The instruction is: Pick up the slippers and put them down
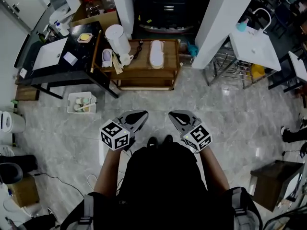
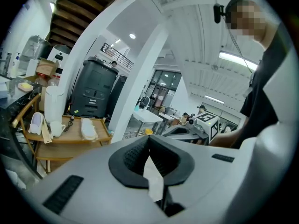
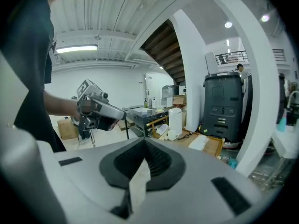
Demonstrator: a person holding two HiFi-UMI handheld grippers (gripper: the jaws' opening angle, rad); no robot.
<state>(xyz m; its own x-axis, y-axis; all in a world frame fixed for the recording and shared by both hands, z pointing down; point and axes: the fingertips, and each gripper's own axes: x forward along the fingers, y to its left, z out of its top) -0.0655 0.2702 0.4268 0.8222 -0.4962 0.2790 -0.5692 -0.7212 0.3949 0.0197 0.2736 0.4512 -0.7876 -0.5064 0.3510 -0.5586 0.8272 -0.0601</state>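
Wooden table (image 1: 144, 74) ahead holds the slippers (image 1: 156, 54), not picked up yet; left gripper (image 1: 139, 115) and right gripper (image 1: 174, 115) are closed, empty.

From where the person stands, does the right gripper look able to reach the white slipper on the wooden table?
Probably not yet: the right gripper sits near the body, jaws shut, with a stretch of floor before the wooden table. Nothing blocks the white slipper.

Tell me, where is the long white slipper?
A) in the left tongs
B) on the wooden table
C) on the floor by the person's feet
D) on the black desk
B: the white slipper lies flat on top of the wooden table, well ahead of the person.
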